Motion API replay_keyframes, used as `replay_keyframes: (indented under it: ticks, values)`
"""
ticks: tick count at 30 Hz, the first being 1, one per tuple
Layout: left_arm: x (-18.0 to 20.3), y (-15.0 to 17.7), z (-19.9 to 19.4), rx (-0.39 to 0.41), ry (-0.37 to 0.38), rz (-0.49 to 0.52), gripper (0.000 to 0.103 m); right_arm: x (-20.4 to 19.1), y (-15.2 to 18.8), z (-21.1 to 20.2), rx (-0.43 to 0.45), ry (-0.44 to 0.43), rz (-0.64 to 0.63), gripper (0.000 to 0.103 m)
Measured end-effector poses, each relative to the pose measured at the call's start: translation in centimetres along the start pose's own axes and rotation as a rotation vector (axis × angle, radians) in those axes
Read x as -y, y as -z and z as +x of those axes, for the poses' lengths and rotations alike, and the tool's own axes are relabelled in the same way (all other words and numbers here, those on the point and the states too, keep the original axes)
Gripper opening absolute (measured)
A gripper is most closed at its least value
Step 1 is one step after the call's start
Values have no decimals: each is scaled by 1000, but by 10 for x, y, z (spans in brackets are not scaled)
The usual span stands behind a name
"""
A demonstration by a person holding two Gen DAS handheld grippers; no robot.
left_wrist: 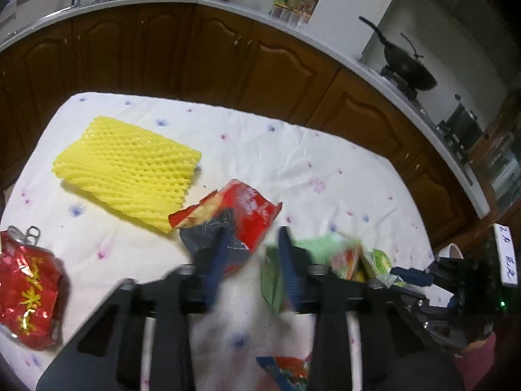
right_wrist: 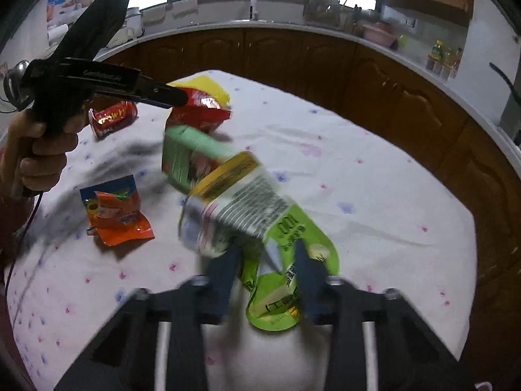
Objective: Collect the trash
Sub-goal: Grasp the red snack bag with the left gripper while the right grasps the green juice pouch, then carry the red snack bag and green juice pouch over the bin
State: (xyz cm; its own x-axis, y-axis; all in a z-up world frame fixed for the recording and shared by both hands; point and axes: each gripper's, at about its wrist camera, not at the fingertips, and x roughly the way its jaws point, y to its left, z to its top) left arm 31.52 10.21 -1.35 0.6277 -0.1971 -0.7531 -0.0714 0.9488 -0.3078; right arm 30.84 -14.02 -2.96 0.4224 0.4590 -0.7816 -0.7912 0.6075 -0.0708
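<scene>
Right gripper [right_wrist: 265, 260] pinches a crinkled green-and-white plastic pouch [right_wrist: 247, 215]. Left gripper [left_wrist: 250, 244], fingers spread, sits against a creased red foil wrapper [left_wrist: 241, 208]. Yellow foam netting sleeve [left_wrist: 127, 166] lies on the floral cloth [left_wrist: 325, 169].

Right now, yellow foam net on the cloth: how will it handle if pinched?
The yellow foam net is open mesh foam, so probably very light and squashy. It lies flat on the tablecloth, so an edge pinch may let it droop. Unlikely to roll.
</scene>
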Motion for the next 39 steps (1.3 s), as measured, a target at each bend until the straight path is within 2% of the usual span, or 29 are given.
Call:
replay_keyframes:
  ticks: [1,4,10,18,25,39]
  values:
    - [1,1,3,-6,2,2,4,-1,1,1,-3,2,0,16]
    - [4,5,4,2,-14,24,1,-3,5,-2,10,-11,18,10]
    - [6,12,-18,53,7,41,1,-8,16,-15,42,-5,96,9]
    - [24,32,-65,120,90,49,1,7,44,-60,144,-7,379,9]
    - [62,53,-92,152,167,102,1,6,75,-98,228,29,541,9]
    - [135,98,-92,89,300,205,1,5,146,-173,335,131,751,9]
